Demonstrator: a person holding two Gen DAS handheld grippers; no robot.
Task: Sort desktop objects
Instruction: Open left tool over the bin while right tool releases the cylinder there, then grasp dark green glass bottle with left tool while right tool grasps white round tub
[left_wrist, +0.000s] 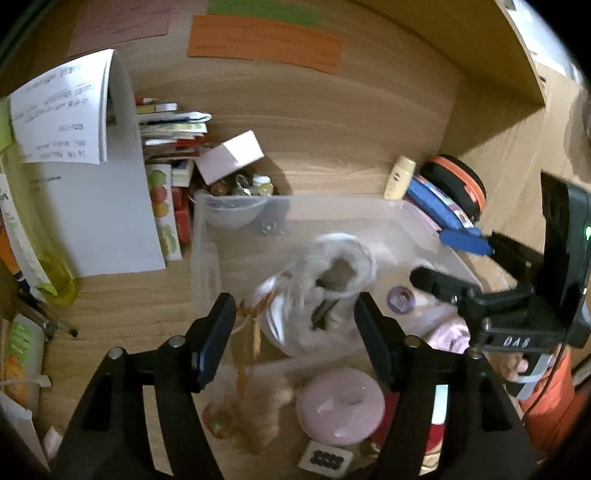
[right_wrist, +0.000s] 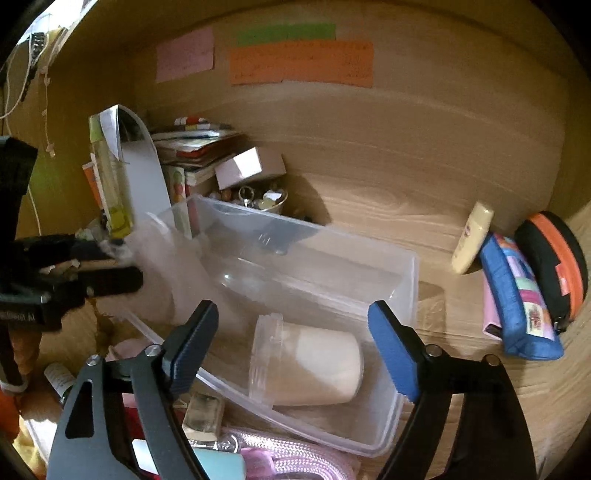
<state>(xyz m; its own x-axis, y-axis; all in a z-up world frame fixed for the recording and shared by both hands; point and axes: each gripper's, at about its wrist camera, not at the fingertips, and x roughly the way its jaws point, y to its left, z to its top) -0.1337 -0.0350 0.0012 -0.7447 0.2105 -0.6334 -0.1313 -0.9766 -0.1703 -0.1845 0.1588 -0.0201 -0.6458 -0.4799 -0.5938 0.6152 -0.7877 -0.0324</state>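
Note:
A clear plastic bin (left_wrist: 207, 236) stands on the wooden desk; it also shows in the right wrist view (right_wrist: 402, 280). My left gripper (left_wrist: 295, 325) is open, its fingers wide apart, and a blurred clear jar (left_wrist: 325, 288) with a white rim lies between and just beyond them over the bin. In the right wrist view a clear cup with cream contents (right_wrist: 310, 365) lies on its side in the bin. My right gripper (right_wrist: 295, 350) is open above that cup. The left gripper (right_wrist: 110, 273) shows at the left there.
A stack of books (left_wrist: 170, 136) and a white paper sheet (left_wrist: 92, 206) stand at the back left. A bowl of trinkets (left_wrist: 240, 192) and a pink box (left_wrist: 231, 157) sit behind the bin. A cream bottle (right_wrist: 472, 236), blue pouch (right_wrist: 517, 295) and orange-black case (right_wrist: 557, 258) lie right. A pink lid (left_wrist: 340, 406) lies near.

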